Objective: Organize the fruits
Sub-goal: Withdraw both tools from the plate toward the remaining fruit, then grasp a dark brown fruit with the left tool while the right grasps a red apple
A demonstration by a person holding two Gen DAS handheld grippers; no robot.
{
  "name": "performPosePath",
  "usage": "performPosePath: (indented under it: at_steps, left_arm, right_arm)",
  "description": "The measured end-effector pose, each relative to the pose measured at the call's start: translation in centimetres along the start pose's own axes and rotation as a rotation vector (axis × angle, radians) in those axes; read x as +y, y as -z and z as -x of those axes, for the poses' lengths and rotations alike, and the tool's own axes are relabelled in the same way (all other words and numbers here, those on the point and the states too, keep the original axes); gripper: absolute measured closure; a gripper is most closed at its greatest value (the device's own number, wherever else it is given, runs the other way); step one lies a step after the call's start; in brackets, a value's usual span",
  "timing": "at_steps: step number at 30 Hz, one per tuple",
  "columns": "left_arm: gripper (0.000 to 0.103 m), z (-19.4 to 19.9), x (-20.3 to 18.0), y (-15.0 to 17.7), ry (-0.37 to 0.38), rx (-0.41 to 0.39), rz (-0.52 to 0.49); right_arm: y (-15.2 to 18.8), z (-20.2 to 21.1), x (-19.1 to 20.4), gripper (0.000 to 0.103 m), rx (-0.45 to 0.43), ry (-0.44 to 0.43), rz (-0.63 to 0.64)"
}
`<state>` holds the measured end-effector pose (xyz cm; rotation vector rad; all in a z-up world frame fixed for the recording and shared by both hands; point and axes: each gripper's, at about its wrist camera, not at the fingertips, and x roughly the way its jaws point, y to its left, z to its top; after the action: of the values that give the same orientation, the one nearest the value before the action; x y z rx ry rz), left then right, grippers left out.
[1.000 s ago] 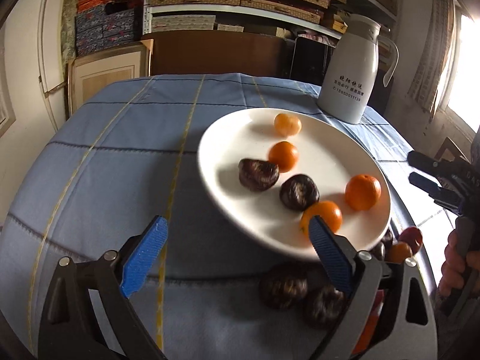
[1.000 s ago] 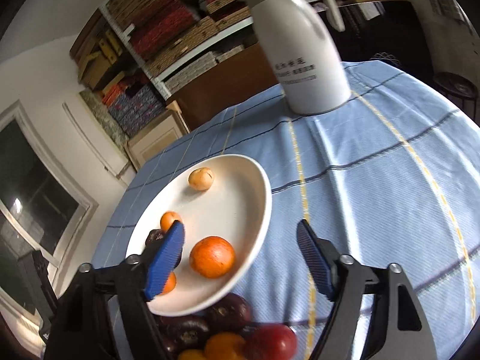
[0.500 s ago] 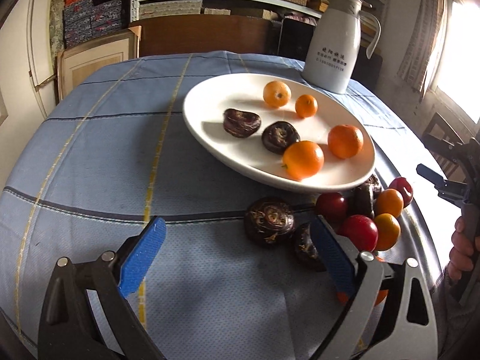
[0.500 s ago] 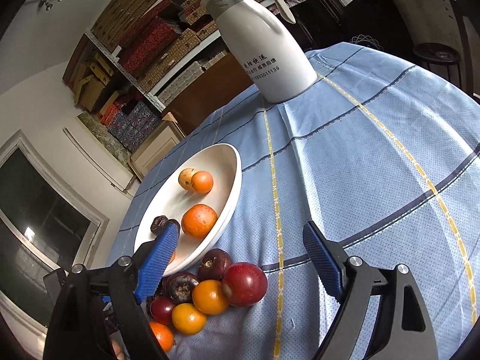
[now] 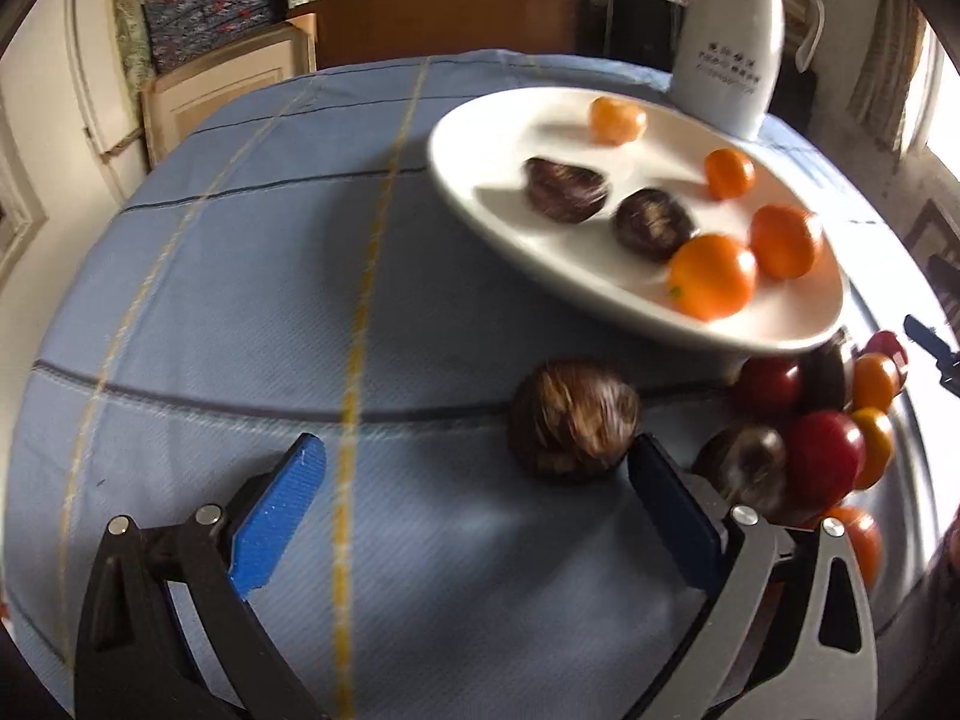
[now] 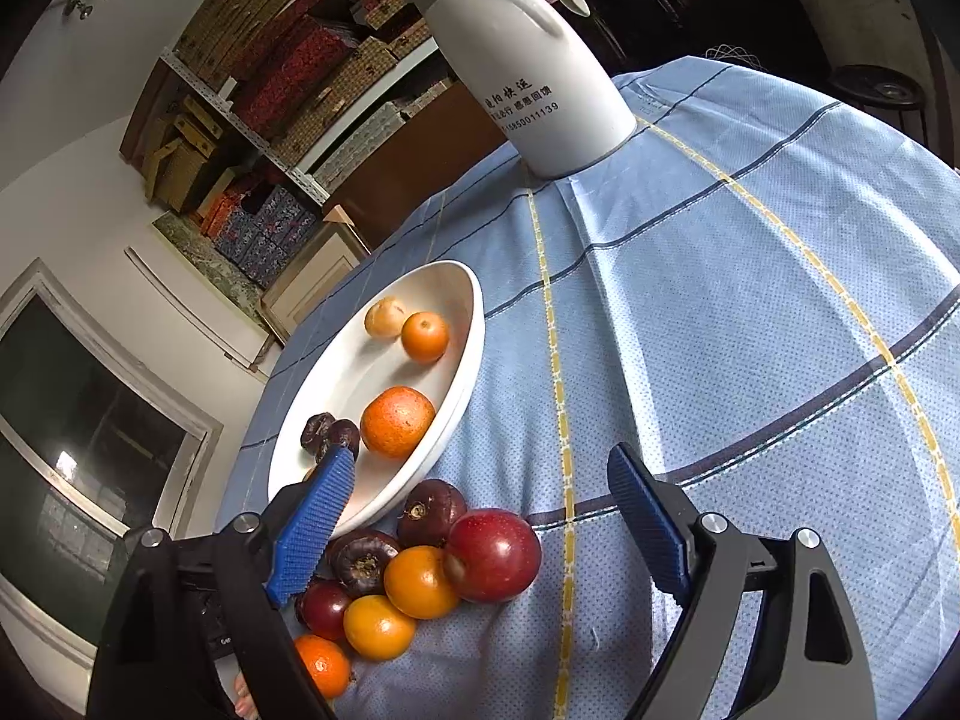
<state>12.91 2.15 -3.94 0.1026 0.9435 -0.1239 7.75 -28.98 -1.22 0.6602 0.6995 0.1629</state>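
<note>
A white oval plate (image 5: 480, 138) holds several oranges and two dark purple fruits (image 5: 566, 189); it also shows in the right wrist view (image 6: 336, 384). A loose dark brown fruit (image 5: 573, 414) lies on the cloth in front of the plate, just ahead of my left gripper's right finger. My left gripper (image 5: 474, 486) is open and empty. A pile of red, orange and dark fruits (image 6: 420, 570) lies by the plate's near end. My right gripper (image 6: 480, 498) is open and empty, with the red apple (image 6: 492, 555) between its fingers.
A white thermos jug (image 6: 528, 78) stands at the back of the round table, covered in a blue checked cloth (image 6: 750, 300). Shelves with boxes (image 6: 288, 72) and a wooden cabinet stand behind the table. The table edge is close on the right in the left wrist view.
My left gripper has moved closer to the loose dark fruit, which now sits larger near its right finger. My right gripper has moved in toward the fruit pile. Both stay open.
</note>
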Motion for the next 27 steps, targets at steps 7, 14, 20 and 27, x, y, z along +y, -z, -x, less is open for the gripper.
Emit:
performPosePath:
  at_steps: [7,14,20,27]
  left_arm:
    - [0.004,0.6,1.0,0.2,0.024,-0.019,0.041]
    - [0.004,1.3,-0.1,-0.9,0.016,-0.115,-0.011]
    - [0.033,0.2,-0.6,-1.3,0.067,-0.060,-0.040]
    - [0.056,0.1,-0.9,-1.1,0.114,-0.059,-0.045]
  right_arm:
    - [1.6,-0.1,1.2,0.016,0.038,0.045,0.116]
    - [2.4,-0.6,1.8,0.022,0.079,0.053,0.163]
    - [2.4,-1.0,1.6,0.025,0.104,0.049,0.159]
    - [2.7,-1.9,1.8,0.044,0.144,0.041,0.169]
